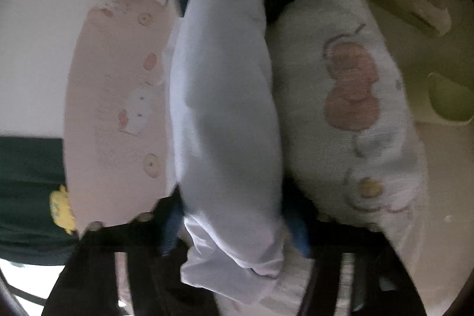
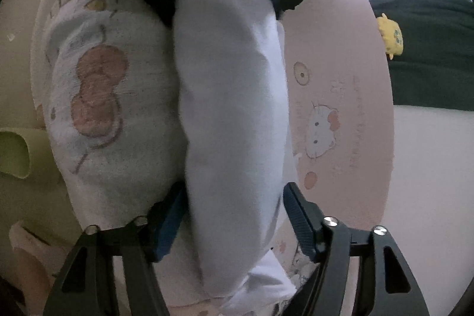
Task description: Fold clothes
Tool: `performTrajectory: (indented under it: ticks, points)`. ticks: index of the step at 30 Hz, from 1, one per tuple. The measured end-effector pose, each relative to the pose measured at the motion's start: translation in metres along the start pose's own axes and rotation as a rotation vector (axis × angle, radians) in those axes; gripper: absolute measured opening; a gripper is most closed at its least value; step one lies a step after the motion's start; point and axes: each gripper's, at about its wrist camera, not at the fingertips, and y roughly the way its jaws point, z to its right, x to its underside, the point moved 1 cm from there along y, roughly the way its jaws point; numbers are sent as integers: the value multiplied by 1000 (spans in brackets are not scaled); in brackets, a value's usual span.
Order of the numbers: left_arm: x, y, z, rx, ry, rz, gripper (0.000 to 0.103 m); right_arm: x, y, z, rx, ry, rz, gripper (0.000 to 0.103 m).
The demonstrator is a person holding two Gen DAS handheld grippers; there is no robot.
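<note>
Left wrist view: white garment roll (image 1: 225, 108) long axis lengthwise between left claw (image 1: 234, 230) and right claw (image 1: 266, 5), both gripping ends.

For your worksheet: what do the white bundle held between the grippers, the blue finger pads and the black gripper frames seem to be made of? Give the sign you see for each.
White bundle: soft woven or knit cloth, matte; it sags and creases.
Blue finger pads: probably rubber or ribbed plastic; fine ridges show.
Black gripper frames: rigid plastic, possibly printed, slight sheen, held with shiny metal screws.
</note>
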Motion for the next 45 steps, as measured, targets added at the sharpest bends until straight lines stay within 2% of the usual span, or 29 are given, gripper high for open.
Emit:
performTrajectory:
  ticks: [1, 2, 3, 5, 10, 13, 22, 27, 32, 33, 36, 38, 45]
  points:
    - [0, 0, -1, 9, -21, -1, 45, 0, -3, -3, -16, -6, 0, 42]
    - [1, 0, -2, 18, -41, -2, 42, 0, -5, -4, -42, 4, 1, 31]
    - [1, 0, -3, 28, -62, -3, 40, 1, -5, -4, -63, 25, 3, 26]
    - [2, 1, -11, 81, -132, -6, 34, 2, -5, -3, -81, 77, 3, 23]
    - [6, 7, -33, 188, -271, -20, 34, 4, -7, 1, -104, 127, 0, 23]
    - [4, 7, -36, 238, -314, -37, 34, 14, -8, 4, -141, 159, 4, 23]
    - [6, 16, -51, 452, -478, -64, 34, 29, -4, 36, -405, 308, 2, 23]
    - [14, 18, -56, 523, -552, -53, 35, 39, -3, 43, -546, 448, -5, 24]
    - [18, 26, -68, 606, -595, -51, 35, 32, 21, 58, -621, 437, -31, 24]
    - [19, 29, -72, 629, -611, -52, 35, 24, 35, 72, -639, 433, -39, 24]
    - [25, 35, -82, 706, -681, -58, 35, 23, 53, 84, -729, 450, -71, 25]
    - [29, 39, -88, 747, -720, -67, 35, 23, 61, 92, -801, 478, -91, 30]
    - [31, 45, -99, 810, -763, -99, 35, 20, 74, 103, -908, 469, -118, 30]
